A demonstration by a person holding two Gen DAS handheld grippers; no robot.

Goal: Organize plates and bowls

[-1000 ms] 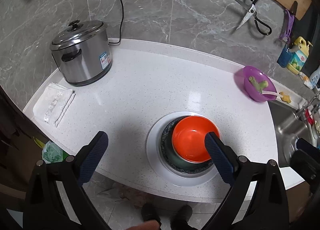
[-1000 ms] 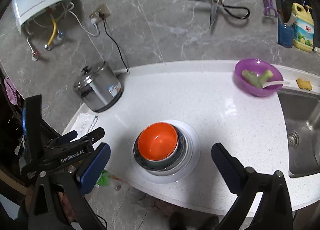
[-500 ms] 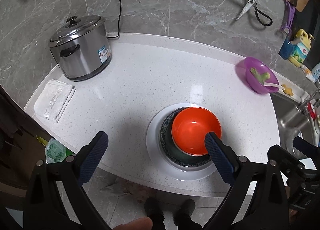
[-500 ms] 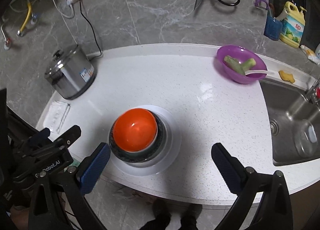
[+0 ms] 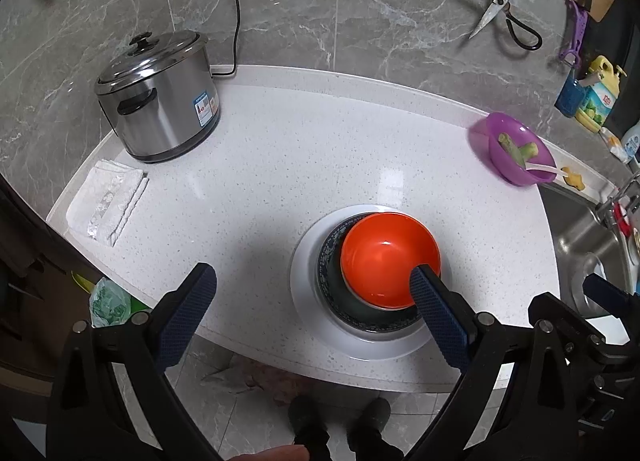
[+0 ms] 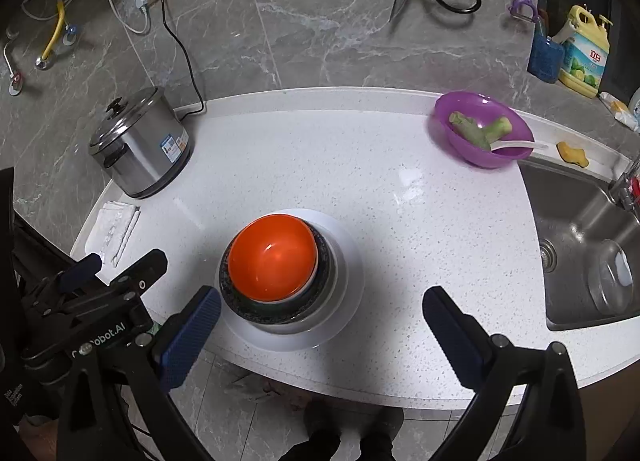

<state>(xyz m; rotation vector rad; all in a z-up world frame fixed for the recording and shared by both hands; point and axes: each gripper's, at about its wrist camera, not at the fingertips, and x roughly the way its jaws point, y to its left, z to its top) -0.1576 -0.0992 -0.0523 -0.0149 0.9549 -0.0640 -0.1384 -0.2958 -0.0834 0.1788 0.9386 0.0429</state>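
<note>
Left wrist view: my left gripper (image 5: 312,301), jaws spread and empty, has the orange bowl (image 5: 390,259) ahead to its right, nested in a dark bowl (image 5: 332,261) on the white plate (image 5: 308,297).

Right wrist view: my right gripper (image 6: 316,321), also spread and empty, has the stack ahead, slightly left; neither looks clearly nearer.

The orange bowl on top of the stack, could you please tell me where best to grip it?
Probably by the rim of the glossy orange bowl, coming from above with one finger inside and one outside. It sits upright, nested in the dark patterned bowl on the white plate, so its sides are mostly hidden.
</note>
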